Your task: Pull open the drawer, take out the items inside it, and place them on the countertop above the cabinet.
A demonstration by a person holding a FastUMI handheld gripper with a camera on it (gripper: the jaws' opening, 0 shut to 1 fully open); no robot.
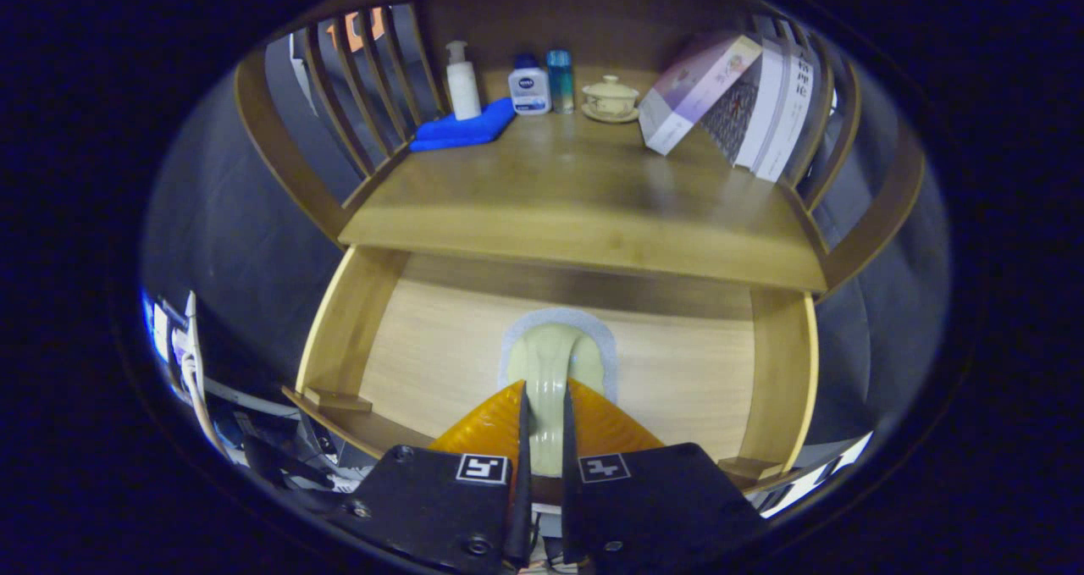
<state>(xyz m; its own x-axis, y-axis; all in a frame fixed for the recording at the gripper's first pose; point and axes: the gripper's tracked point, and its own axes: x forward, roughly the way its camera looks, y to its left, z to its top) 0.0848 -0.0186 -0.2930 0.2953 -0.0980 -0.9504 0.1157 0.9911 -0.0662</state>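
Note:
The wooden drawer (351, 321) stands pulled open below the cabinet's countertop (576, 194). My gripper (544, 389) is over the drawer's front half, shut on a pale green soft pad with a grey-white border (555, 351). The pad is pinched into a fold between the two fingers, and its far end bulges out beyond the fingertips above the drawer floor. Whether it still touches the floor I cannot tell. Around the pad the drawer's light wood floor (423, 363) lies bare.
At the back of the countertop sit a folded blue cloth (464, 128), a white pump bottle (462, 84), a white bottle with a blue cap (529, 91), a slim blue bottle (559, 80) and a lidded cup on a saucer (610, 99). Books (728, 101) lean at the right. Slatted rails (356, 92) flank both sides.

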